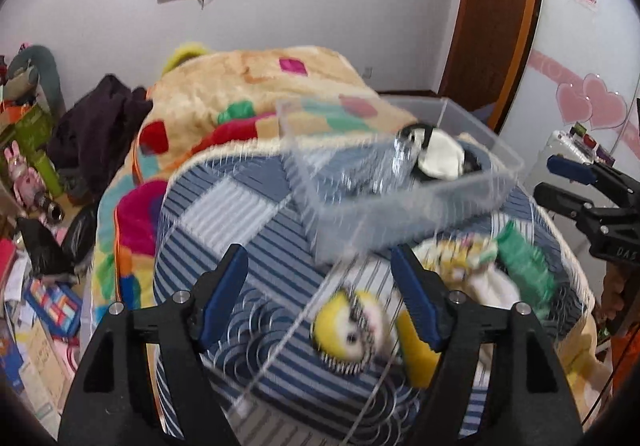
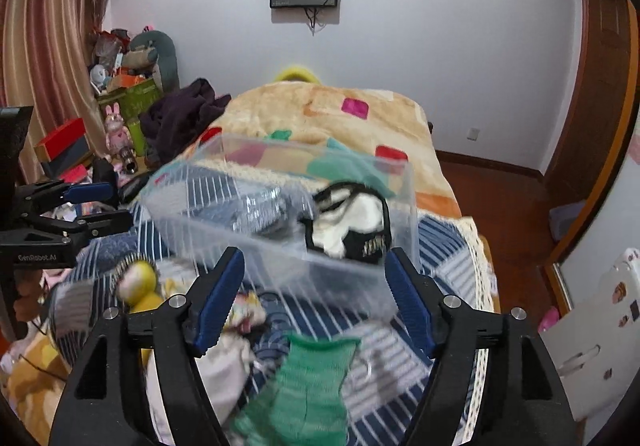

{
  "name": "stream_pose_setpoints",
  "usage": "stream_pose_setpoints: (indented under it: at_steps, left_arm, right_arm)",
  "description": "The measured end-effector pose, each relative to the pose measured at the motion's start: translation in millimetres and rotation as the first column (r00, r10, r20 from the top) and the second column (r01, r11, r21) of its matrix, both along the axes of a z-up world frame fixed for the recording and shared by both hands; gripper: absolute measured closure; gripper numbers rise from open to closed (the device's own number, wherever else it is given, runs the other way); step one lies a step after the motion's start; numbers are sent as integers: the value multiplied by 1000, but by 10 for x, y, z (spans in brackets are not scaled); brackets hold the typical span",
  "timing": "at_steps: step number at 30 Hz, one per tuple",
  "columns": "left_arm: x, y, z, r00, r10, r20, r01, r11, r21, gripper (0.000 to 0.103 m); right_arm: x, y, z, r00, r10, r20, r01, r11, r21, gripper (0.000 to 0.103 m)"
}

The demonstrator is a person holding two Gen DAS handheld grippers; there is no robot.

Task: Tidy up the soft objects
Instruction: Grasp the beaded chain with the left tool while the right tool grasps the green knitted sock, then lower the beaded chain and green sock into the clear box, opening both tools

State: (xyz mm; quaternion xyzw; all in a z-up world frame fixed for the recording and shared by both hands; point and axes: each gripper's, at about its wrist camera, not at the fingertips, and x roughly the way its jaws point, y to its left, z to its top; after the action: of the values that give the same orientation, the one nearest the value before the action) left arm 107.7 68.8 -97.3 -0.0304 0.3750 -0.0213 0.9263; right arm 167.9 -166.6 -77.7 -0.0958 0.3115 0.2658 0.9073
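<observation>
A clear plastic bin [image 1: 404, 202] [image 2: 208, 222] sits on the striped bed cover and holds a black-and-white soft item [image 1: 438, 156] [image 2: 352, 224]. A yellow plush toy [image 1: 352, 326] [image 2: 138, 282] lies near the bed's front. A green knit cloth [image 1: 524, 264] [image 2: 308, 386] and a white soft item [image 2: 224, 366] lie beside it. My left gripper [image 1: 320, 298] is open just above the yellow plush. My right gripper [image 2: 316, 298] is open above the green cloth, in front of the bin. The view is blurred.
A beige patterned blanket [image 1: 256, 86] [image 2: 328, 114] covers the far bed. Dark clothing [image 1: 96, 126] [image 2: 180, 118] lies at its left. Boxes and toys [image 1: 28, 150] clutter the left floor. A door [image 1: 496, 6] and a white cabinet [image 2: 592, 338] stand right.
</observation>
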Motion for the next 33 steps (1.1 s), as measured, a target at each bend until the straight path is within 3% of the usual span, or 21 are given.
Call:
stream_pose_setpoints:
  at_steps: [4,8,13,18,23,27,28,33]
  left_arm:
    - [-109,13,-144,1000,9,-21,-9,1000,0,34]
    - [-103,-2,-238,999,-14,-46,13,999,-35,57]
    - [-52,-38,-304,997,-44,-62,39,995,-89,71]
    - [-73,-116,-285,998,-47,-51,43,996,-74,92]
    - [-97,-71,-259,998,-44,-51,39,995,-93,97]
    - [-117,-3,-234,999,-28,-42,23,994,-111,97]
    - [-127,13,-219,999,-24,-37,20,993,-115,97]
    - [-151,68,-121,1000,-9,-11,7,991,-133,98]
  right_arm:
    - [-101,-52,-137,1000,-7,-28,7,1000,-16,33]
    - [-165,-112,-285,997,-22,-74,20,1000,-21,33]
    - [-177,-167,-446,991,-41,-130,37,999,-29,33]
    - [-188,-268,-599,981,-56,-188,55,998,-11,33]
    - [-183,-311,-708,970,-40,-239,43,999,8,33]
    - [-189,-291,-771,966,-21,-258,26,1000,15,47]
    - [-208,-286,-759,969,-22,-244,26,1000,14,58]
    - [-288,-267,-672,978,-15,-209,16,1000,6,81]
